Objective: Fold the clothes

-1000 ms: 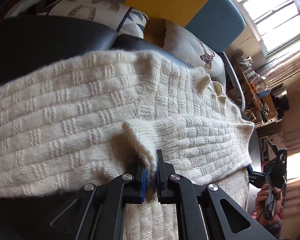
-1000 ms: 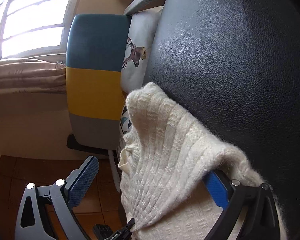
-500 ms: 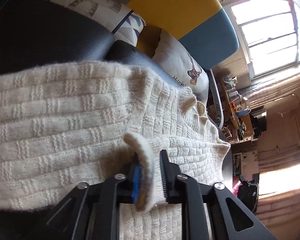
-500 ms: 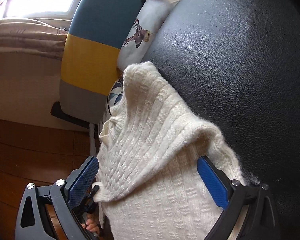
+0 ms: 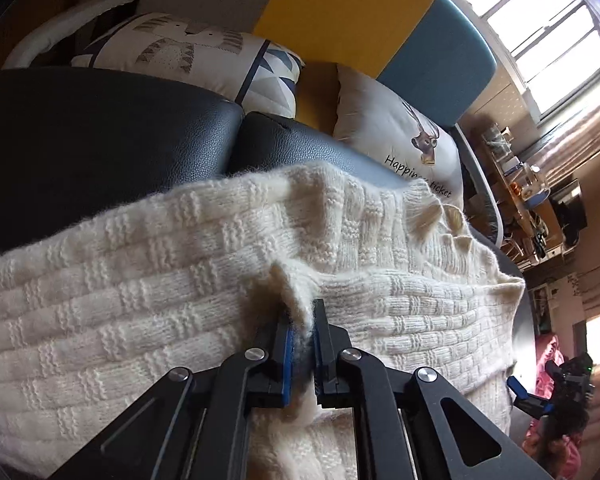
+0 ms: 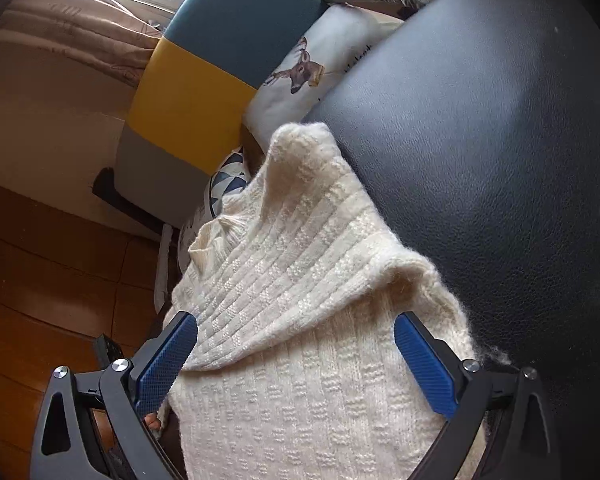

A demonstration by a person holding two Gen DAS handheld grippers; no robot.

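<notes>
Folding looks partway done: the cream basket-weave knitted sweater (image 5: 148, 304) lies on the black leather seat (image 5: 100, 128), one flap already doubled over its body. Left tongs (image 5: 302, 330) pinch a raised edge of the knit; right tongs (image 6: 296, 354) stand wide, empty, over the sweater. Beyond the sweater, a deer-print white cushion (image 5: 396, 136) crowds the seat's far edge.

Your left black skeletal metal gripper (image 5: 302, 336) shows silver screws and blue pads. Your right black gripper (image 6: 296, 360) wears ribbed blue pads.
</notes>
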